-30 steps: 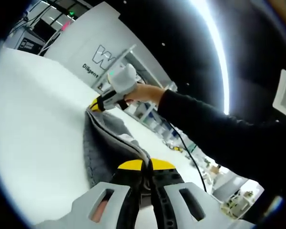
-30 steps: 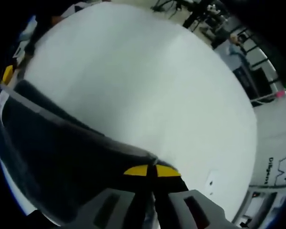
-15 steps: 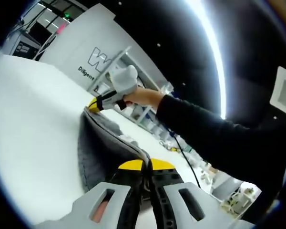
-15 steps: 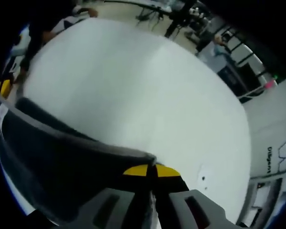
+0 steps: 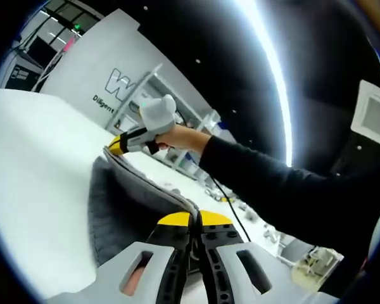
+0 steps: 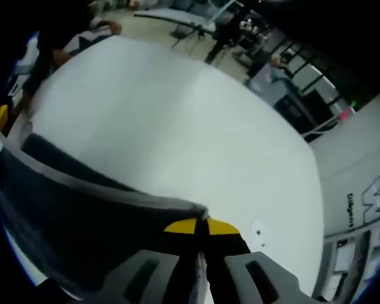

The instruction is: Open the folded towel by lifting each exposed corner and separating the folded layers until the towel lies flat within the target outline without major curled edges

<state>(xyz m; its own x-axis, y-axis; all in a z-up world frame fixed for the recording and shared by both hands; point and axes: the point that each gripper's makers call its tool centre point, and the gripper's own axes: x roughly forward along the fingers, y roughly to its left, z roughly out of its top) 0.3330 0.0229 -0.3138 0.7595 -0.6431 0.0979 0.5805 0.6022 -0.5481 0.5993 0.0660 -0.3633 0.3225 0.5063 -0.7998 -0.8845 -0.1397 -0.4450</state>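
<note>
A dark grey towel [image 5: 117, 202] with a paler hem hangs stretched between the two grippers above a white table [image 5: 31, 164]. In the left gripper view my left gripper [image 5: 191, 220] is shut on one corner of the towel, yellow pads pressed together. Farther along the taut edge the right gripper [image 5: 117, 144], held by a hand in a black sleeve, pinches the other corner. In the right gripper view my right gripper [image 6: 201, 225] is shut on the towel [image 6: 69, 209], which drapes down to the left over the table [image 6: 196, 139]; the left gripper's yellow tip [image 6: 1, 116] shows at the far left.
A white wall panel with dark lettering [image 5: 111, 88] stands behind the table. Shelving with small items [image 5: 196, 136] lies beyond it. Benches and dark equipment [image 6: 266, 57] stand past the table's far edge, and a bright ceiling strip light [image 5: 272, 69] runs overhead.
Both grippers have risen with the towel still held; the towel hangs higher and the stretched edge stays taut. The views have tilted up, showing more of the room.
</note>
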